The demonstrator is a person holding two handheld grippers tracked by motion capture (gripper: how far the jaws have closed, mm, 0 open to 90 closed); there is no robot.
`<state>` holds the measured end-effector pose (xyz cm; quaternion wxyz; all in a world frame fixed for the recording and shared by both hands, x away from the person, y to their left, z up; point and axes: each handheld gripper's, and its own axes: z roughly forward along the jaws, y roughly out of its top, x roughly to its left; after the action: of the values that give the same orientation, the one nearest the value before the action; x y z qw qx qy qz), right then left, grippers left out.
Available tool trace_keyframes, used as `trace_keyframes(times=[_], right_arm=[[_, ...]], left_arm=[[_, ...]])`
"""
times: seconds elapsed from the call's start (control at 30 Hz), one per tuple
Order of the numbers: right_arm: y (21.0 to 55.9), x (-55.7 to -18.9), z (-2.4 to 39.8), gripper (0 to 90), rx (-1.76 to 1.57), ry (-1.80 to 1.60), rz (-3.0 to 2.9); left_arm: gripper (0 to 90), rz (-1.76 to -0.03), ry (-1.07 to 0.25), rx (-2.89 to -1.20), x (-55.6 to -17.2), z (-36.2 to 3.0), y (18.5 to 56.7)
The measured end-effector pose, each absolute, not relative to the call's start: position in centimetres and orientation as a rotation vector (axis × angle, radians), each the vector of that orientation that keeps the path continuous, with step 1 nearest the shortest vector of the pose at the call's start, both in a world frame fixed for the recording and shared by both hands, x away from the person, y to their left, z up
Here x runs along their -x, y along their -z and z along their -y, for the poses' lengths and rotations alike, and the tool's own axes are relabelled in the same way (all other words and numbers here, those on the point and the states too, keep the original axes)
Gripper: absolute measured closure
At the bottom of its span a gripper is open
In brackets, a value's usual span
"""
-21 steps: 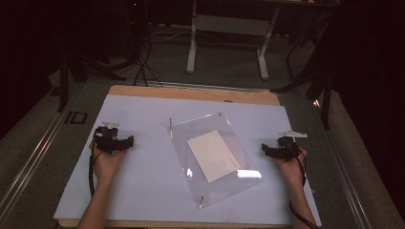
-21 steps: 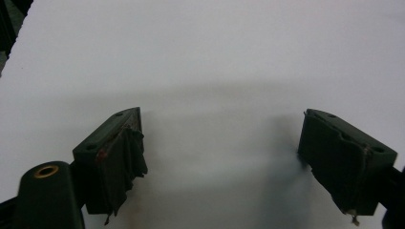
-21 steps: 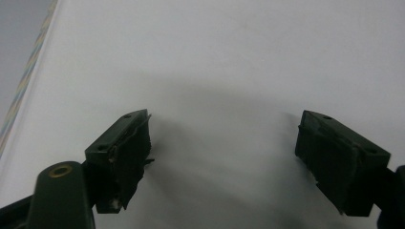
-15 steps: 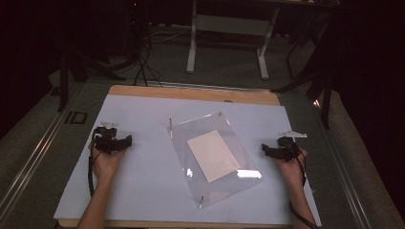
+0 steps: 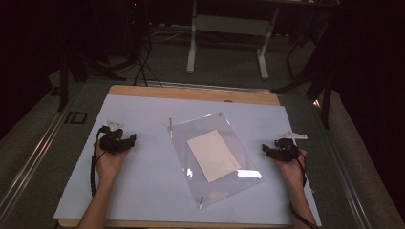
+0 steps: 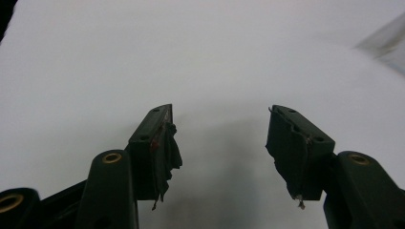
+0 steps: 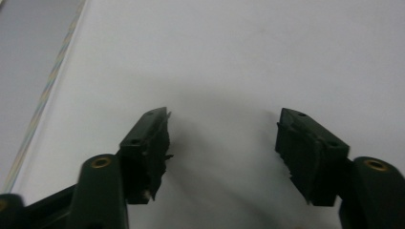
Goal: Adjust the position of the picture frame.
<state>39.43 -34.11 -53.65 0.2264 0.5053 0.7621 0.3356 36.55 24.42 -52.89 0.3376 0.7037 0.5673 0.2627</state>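
A clear plastic sleeve (image 5: 215, 160) lies at an angle in the middle of the white table sheet (image 5: 148, 191), with a cream card (image 5: 212, 155) inside it. Thin rods stick out at its corners (image 5: 201, 202). My left gripper (image 5: 133, 138) rests on the sheet to the left of the sleeve, jaws open and empty. My right gripper (image 5: 263, 149) sits on the sheet at the sleeve's right side, also open with nothing in it. In the left gripper view the jaws (image 6: 219, 129) stand wide apart over bare white sheet. The right gripper view shows its jaws (image 7: 222, 126) apart likewise.
The white sheet covers a wooden table (image 5: 191, 93) whose far edge shows. Grey floor with a metal rail (image 5: 33, 157) runs along the left. A table frame (image 5: 229, 38) and cables stand on the dark floor beyond.
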Motion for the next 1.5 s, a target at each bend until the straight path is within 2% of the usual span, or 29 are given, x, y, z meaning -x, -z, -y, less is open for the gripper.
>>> trace_keyframes(times=[0.27,0.43,0.57,0.63,0.67,0.8,0.9,0.97,1.17,1.27,1.5], right_arm=[[53.2,-38.7,33.8,54.8,-1.331,-0.959,-2.152],[52.2,-38.1,32.9,62.8,-1.262,-1.02,-2.183],[51.7,-37.5,32.1,76.1,-1.187,-1.026,-2.215],[51.7,-37.3,31.8,79.2,-1.15,-1.015,-2.231],[51.7,-37.2,31.7,80.2,-1.143,-1.015,-2.24],[51.7,-37.0,31.3,82.7,-1.12,-1.018,-2.278],[51.6,-36.7,31.0,83.4,-1.097,-1.012,-2.286],[51.6,-36.7,30.9,83.4,-1.089,-1.014,-2.283],[51.7,-36.7,31.0,82.6,-1.096,-1.018,-2.283],[51.8,-36.8,31.1,82.5,-1.102,-1.025,-2.277],[51.7,-36.9,31.2,82.6,-1.099,-1.04,-2.275]], left_arm=[[54.2,-1.322,-0.611,-1.862,-36.6,-22.4,51.7],[54.6,-1.267,-0.592,-1.882,-37.5,-20.8,51.0],[60.6,-1.227,-0.562,-1.879,-38.3,-19.6,50.6],[60.2,-1.209,-0.549,-1.874,-38.9,-18.9,50.4],[58.2,-1.203,-0.545,-1.879,-39.3,-18.5,50.4],[60.0,-1.191,-0.525,-1.894,-40.6,-17.1,50.6],[64.4,-1.164,-0.512,-1.92,-41.4,-15.9,50.8],[70.7,-1.141,-0.521,-1.944,-41.8,-15.2,50.9],[73.9,-1.143,-0.533,-1.965,-43.1,-13.8,51.5],[84.0,-1.142,-0.543,-1.98,-43.5,-13.3,51.7],[85.6,-1.099,-0.525,-1.966,-44.6,-13.3,51.8]])
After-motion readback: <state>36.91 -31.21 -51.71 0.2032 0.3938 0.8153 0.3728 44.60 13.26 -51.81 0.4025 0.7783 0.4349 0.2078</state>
